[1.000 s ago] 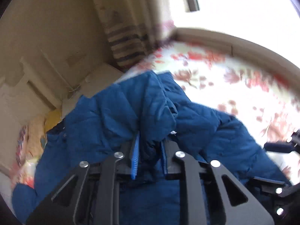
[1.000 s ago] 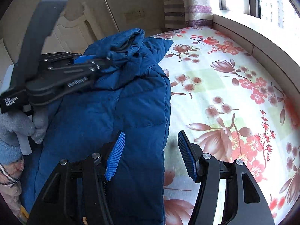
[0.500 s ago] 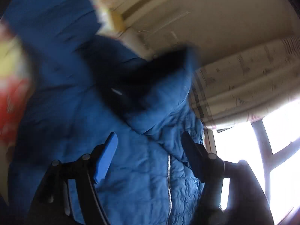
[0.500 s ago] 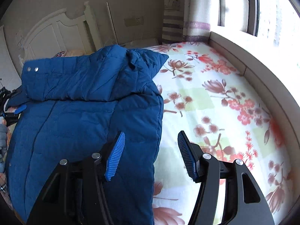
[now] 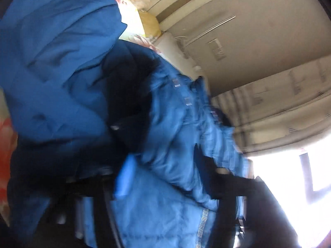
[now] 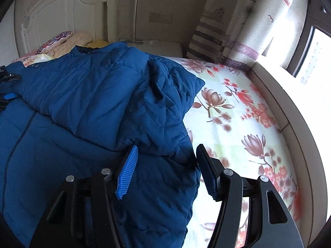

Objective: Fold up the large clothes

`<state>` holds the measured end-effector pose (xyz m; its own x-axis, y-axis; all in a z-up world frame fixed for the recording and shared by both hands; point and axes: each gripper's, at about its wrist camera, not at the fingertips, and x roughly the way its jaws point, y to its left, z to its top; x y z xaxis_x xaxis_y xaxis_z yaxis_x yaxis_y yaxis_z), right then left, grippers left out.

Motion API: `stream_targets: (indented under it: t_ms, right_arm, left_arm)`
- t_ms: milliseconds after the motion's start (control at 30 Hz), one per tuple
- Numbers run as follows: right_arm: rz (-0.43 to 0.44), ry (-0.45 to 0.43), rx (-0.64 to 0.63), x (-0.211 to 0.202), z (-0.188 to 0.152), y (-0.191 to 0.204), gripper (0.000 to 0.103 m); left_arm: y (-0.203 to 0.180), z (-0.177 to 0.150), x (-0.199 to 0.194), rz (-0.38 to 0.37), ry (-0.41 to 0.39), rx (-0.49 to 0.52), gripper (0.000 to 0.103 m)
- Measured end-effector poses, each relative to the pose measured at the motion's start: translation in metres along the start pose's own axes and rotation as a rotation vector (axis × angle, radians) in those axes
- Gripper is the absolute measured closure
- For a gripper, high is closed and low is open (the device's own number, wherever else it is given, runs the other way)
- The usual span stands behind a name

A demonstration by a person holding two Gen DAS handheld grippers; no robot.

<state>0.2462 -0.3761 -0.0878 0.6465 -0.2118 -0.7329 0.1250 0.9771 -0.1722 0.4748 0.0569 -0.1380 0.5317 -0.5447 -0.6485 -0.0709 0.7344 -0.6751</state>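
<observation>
While the blue jacket (image 6: pixel 86 111) lies folded on the flowered bed (image 6: pixel 244 124), the left gripper (image 5: pixel 163 177) is closing its jaws with jacket cloth between them, and the right gripper (image 6: pixel 165 171) hovers half open over the jacket's edge, holding nothing.

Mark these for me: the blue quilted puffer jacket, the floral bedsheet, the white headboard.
Blue quilted puffer jacket (image 6: pixel 89 95): right wrist view, folded-over upper panel.
Floral bedsheet (image 6: pixel 238 124): right wrist view, bare patch beside jacket.
White headboard (image 6: pixel 62 12): right wrist view, panelled face.

The jacket (image 6: pixel 86 107) is quilted, slightly sheeny blue cloth; the bedsheet (image 6: pixel 238 124) – smooth printed fabric; the headboard (image 6: pixel 62 16) – painted white wood, matt.
</observation>
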Motion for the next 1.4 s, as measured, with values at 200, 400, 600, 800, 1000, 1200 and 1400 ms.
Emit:
stream_targets:
  t_ms: [200, 400, 600, 800, 1000, 1200, 1400]
  right_arm:
    - [0.015, -0.026, -0.098, -0.010, -0.003, 0.012, 0.045]
    - [-0.091, -0.050, -0.203, -0.008, -0.019, 0.020, 0.045]
    - [-0.202, -0.124, -0.422, 0.000, -0.019, 0.049, 0.064]
    - [-0.052, -0.118, -0.213, -0.015, -0.022, 0.005, 0.098]
    - [0.168, -0.051, 0.041, -0.029, -0.013, -0.060, 0.091]
    - [0.204, -0.108, 0.103, -0.020, 0.047, -0.054, 0.076]
    - [0.252, 0.050, 0.084, 0.051, 0.087, -0.015, 0.070]
  left_arm:
    - [-0.016, -0.008, 0.005, 0.006, -0.038, 0.058, 0.092]
    - [-0.035, -0.020, -0.032, -0.061, -0.068, 0.068, 0.093]
    - [-0.027, -0.042, -0.058, -0.097, -0.068, 0.036, 0.093]
    - [-0.015, -0.037, -0.035, 0.065, -0.005, 0.119, 0.087]
    - [-0.053, -0.058, -0.072, 0.248, -0.171, 0.321, 0.032]
    - [-0.104, -0.047, -0.075, 0.294, -0.279, 0.491, 0.015]
    - [-0.100, -0.026, 0.022, 0.425, -0.079, 0.528, 0.015]
